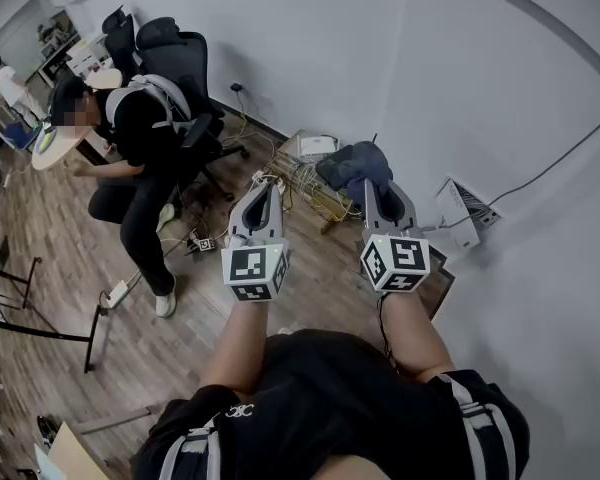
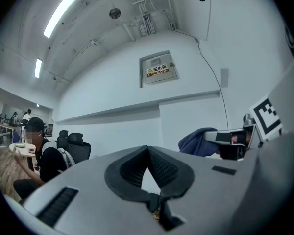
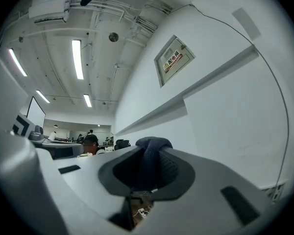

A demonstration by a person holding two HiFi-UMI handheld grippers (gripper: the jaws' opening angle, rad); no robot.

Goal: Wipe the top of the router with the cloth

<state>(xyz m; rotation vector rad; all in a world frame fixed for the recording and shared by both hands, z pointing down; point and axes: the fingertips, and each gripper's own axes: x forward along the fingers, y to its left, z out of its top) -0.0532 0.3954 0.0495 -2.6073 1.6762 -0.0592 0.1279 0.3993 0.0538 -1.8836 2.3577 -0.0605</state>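
Nearest, along the bottom edge of the head view, lies the wearer's black shirt (image 1: 340, 408), with both forearms reaching up the frame from it to the two tools.

At the upper left a seated person (image 1: 135, 158) in dark clothes leans forward on the wooden floor (image 1: 70, 268), with a black office chair (image 1: 185, 58) just behind and a white power strip (image 1: 117, 293) on the floor below.

Left of centre, the left gripper (image 1: 265, 193) points up the frame. In its own view the left gripper's (image 2: 147, 153) pads meet at their tips with nothing between them — only white wall shows through the small gap lower down.

Above the centre, a tangle of cables (image 1: 300, 178) runs to a flat white box (image 1: 317, 145) on a low rack against the wall (image 1: 380, 48); whether that box is the router I cannot tell.

Right of centre, the right gripper (image 1: 380, 193) is clamped on the dark blue cloth (image 1: 358, 166), which bunches over its tips, just right of the white box. The right gripper view shows the cloth (image 3: 151, 155) pinched upright between the pads — the jaws are narrow around it.

At the far right a white slatted unit (image 1: 467, 211) leans against the wall.
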